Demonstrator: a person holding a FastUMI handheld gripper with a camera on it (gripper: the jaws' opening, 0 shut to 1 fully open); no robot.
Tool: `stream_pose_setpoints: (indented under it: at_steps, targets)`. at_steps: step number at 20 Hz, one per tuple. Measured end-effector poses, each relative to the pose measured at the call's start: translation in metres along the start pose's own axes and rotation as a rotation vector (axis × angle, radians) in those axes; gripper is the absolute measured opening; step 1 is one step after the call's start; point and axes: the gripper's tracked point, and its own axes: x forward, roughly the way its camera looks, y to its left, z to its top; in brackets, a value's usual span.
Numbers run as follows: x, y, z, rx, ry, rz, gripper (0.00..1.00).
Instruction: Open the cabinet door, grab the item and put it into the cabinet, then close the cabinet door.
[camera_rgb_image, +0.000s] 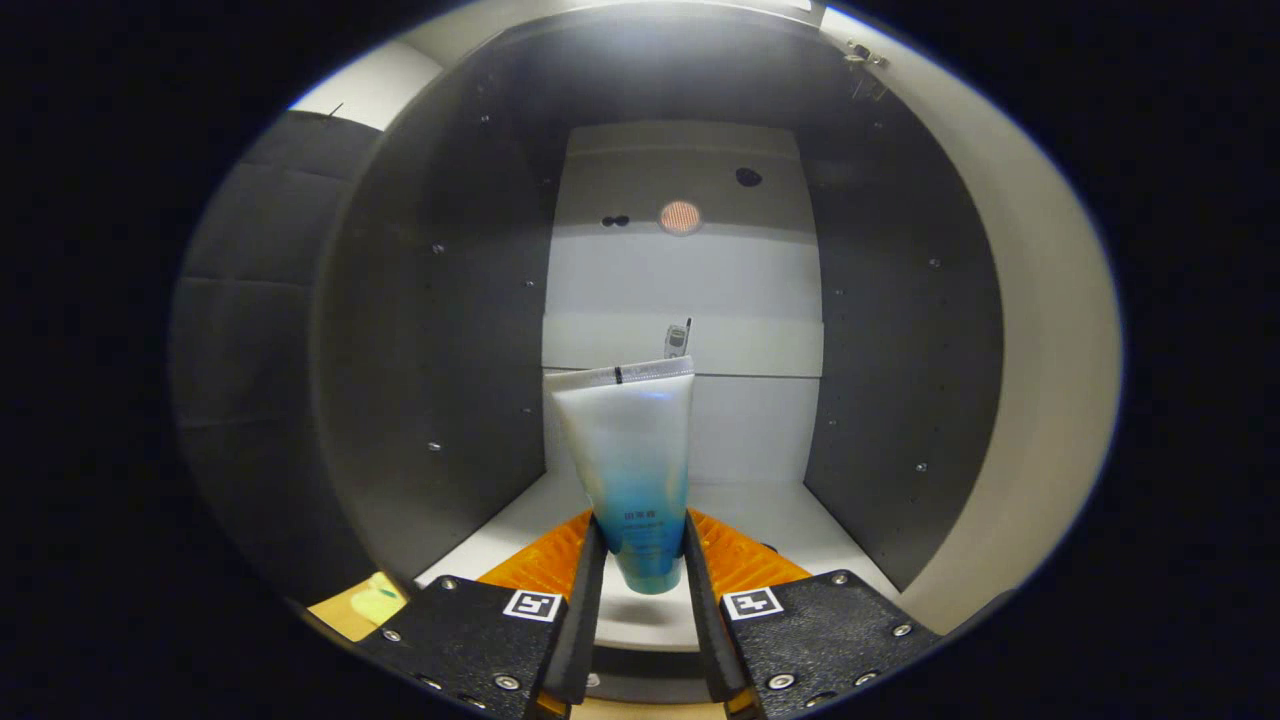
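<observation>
While the gripper (645, 570) is pinching the lower end of a tube (632, 460) between both fingers, the tube is standing upright, its flat crimped end pointing to twelve o'clock. Ahead, the cabinet (430, 330) is standing open, dark side walls rising at nine and three o'clock with free room either side of the tube. A pale floor (800, 525) is stretching toward the back panel (685, 280).

a yellowish patch (362, 604), perhaps a sticker or tabletop, lies low beside dark padded panels (250, 330).
</observation>
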Motion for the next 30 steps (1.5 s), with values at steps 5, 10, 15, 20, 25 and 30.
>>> stream_pose_setpoints:
  at_steps: [5,10,15,20,25,30]
  targets:
    - [0.028,-0.009,-0.033,0.072,0.044,-0.025,0.45]
    - [0.029,-0.009,-0.051,0.082,0.051,-0.017,0.48]
    - [0.005,-0.002,-0.043,0.063,0.026,-0.016,0.71]
    - [-0.055,0.008,-0.018,0.076,-0.001,-0.025,0.92]
    - [-0.141,0.021,-0.007,0.074,0.004,-0.027,0.93]
    - [-0.222,0.027,0.009,0.077,-0.004,-0.058,0.93]
